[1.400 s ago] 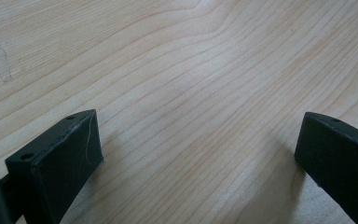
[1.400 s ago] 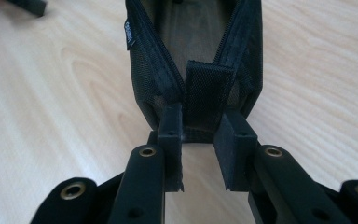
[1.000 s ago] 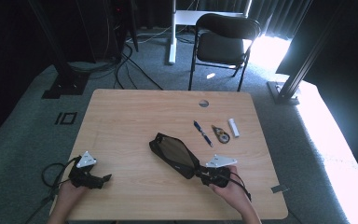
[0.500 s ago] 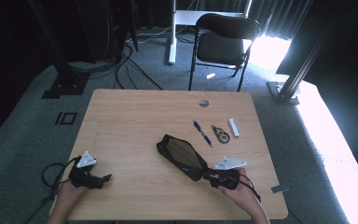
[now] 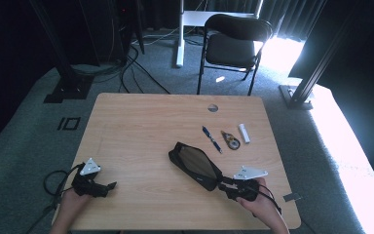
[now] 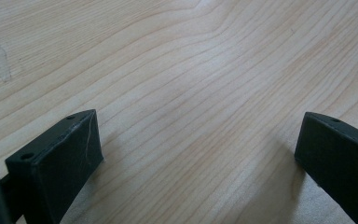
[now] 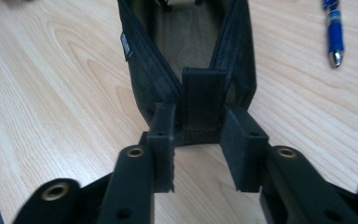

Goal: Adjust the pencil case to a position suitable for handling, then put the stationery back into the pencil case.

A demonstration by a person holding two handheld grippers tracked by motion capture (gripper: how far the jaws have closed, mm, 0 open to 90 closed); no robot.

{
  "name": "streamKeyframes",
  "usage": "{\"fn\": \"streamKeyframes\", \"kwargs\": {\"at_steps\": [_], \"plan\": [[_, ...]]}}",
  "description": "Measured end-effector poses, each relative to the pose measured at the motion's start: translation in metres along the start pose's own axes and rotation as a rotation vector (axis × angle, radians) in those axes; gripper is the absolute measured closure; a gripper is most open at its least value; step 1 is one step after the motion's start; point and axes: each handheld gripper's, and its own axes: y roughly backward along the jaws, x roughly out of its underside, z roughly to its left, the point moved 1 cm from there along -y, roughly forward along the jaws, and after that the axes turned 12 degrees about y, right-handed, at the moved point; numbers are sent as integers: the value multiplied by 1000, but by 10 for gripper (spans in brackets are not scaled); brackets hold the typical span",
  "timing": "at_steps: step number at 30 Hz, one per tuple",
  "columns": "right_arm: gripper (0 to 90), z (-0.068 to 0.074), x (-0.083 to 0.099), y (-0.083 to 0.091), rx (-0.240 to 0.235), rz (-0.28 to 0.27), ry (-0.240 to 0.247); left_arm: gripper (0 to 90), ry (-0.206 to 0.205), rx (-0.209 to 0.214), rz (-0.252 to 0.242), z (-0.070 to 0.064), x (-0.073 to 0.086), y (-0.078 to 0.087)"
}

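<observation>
A black mesh pouch point(image 5: 195, 165) lies open on the wooden table point(image 5: 141, 126), right of centre, its brown inside showing. My right gripper point(image 5: 226, 185) is at the pouch's near right end. In the right gripper view the jaws of the right gripper point(image 7: 196, 135) are shut on the end tab of the pouch point(image 7: 186, 46). My left gripper point(image 5: 111, 186) rests near the table's front left corner. In its own view the left gripper point(image 6: 198, 154) stands wide open over bare wood.
A blue pen point(image 5: 212, 138), a small round tape dispenser point(image 5: 232, 141) and a white tube point(image 5: 244, 132) lie behind the pouch to the right; the pen point(image 7: 334, 32) is also in the right gripper view. A cable grommet point(image 5: 213, 107) sits near the far edge. A black chair point(image 5: 233, 44) stands beyond the table.
My right gripper has pulled the pouch to the right and a little toward the front edge. The left gripper has stayed where it was.
</observation>
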Motion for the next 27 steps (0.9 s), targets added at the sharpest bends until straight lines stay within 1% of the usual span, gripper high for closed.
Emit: {"fn": "streamKeyframes", "kwargs": {"at_steps": [2,3,5,7,9,10,12,14,16,20,22,25,27], "plan": [[629,0,0,1,5,-5,0,7,0,0,0,0,0,0],[611,-1,0,3,9,-15,6,7,0,0,0,0,0,0],[580,-3,0,8,15,-32,-3,7,0,0,0,0,0,0],[562,-5,1,11,25,-45,10,7,0,0,0,0,0,0],[539,-6,3,14,28,-49,-2,6,0,0,0,0,0,0],[523,-7,4,15,29,-51,0,7,0,0,0,0,0,0],[491,-10,7,16,34,-53,-2,7,0,0,0,0,0,0],[487,-12,9,17,39,-51,-3,7,0,0,0,0,0,0],[458,-14,11,17,43,-51,-8,7,0,0,0,0,0,0],[431,-20,14,19,48,-34,2,7,0,0,0,0,0,0],[425,-24,15,21,58,-49,-14,6,0,0,0,0,0,0],[407,-31,16,22,76,-49,-19,7,0,0,0,0,0,0],[394,-35,17,21,75,-45,-33,6,0,0,0,0,0,0]]}}
